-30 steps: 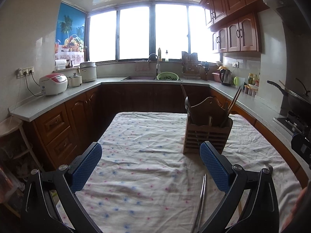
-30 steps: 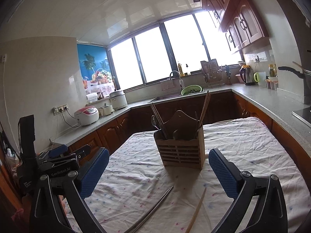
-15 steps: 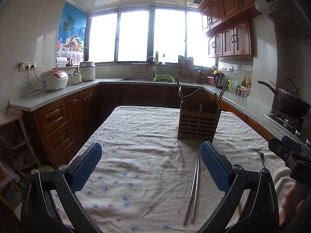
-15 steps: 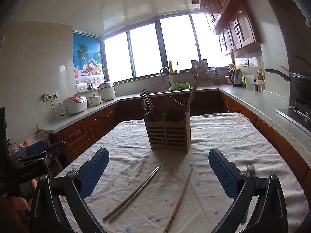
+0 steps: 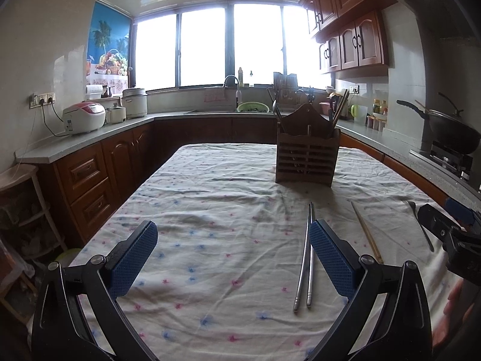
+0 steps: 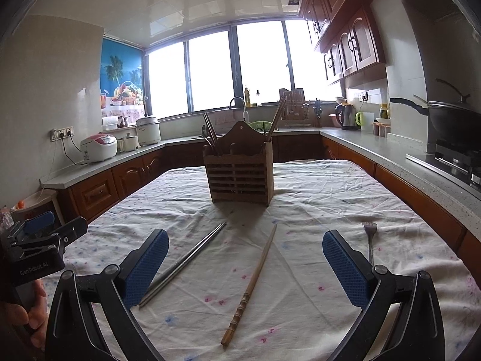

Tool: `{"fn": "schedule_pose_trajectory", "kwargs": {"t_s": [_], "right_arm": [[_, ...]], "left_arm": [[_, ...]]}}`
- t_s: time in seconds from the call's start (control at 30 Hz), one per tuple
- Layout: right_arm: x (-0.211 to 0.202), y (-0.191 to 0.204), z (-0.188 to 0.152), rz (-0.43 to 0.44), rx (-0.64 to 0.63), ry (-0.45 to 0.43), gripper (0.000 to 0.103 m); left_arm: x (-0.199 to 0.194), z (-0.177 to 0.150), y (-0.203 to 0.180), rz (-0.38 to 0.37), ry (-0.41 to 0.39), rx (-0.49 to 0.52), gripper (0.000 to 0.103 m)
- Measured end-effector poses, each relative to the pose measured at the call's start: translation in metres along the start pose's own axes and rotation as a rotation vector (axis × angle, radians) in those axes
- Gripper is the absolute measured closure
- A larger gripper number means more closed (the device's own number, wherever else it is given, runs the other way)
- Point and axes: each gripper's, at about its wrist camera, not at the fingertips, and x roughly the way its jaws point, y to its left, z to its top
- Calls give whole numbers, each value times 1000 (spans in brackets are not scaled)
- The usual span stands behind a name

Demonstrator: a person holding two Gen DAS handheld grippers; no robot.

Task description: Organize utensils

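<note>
A wooden slatted utensil holder [image 5: 306,158] [image 6: 239,177] stands on the table with chopsticks and a spoon in it. In front of it lie a pair of metal chopsticks [image 5: 306,255] [image 6: 183,263], one wooden chopstick [image 5: 365,231] [image 6: 251,282] and a metal fork [image 6: 370,240] [image 5: 421,225]. My left gripper [image 5: 233,258] is open and empty, above the cloth left of the metal chopsticks. My right gripper [image 6: 245,266] is open and empty, with the wooden chopstick lying between its fingers on the table below.
The table wears a white cloth [image 5: 210,204] with small pink and blue marks. Brown cabinets and a grey counter [image 5: 90,134] ring the table, with rice cookers [image 5: 84,117] at left, a sink under the windows and a wok [image 6: 451,117] on the stove at right.
Both grippers have pulled back from the holder toward the table's near end. The metal chopsticks, wooden chopstick and fork have come fully into view.
</note>
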Motion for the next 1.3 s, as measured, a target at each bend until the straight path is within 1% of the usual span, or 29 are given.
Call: {"fn": "schedule_pose_trajectory", "kwargs": {"t_s": [0.13, 0.27, 0.6, 0.77, 1.3], "right_arm": [[-1, 1, -9, -13, -3, 16, 0], [-4, 1, -8, -13, -1, 7, 0], [-6, 2, -10, -12, -5, 15, 0], [-8, 4, -11, -12, -11, 13, 0], [-20, 12, -11, -6, -33, -38, 0]], "left_arm": [[2, -1, -1, -1, 16, 2, 0], [1, -1, 1, 1, 25, -4, 0], [-2, -1, -2, -9, 29, 3, 0], [-7, 1, -4, -7, 15, 7, 0], [-9, 4, -2, -1, 10, 1, 0]]}}
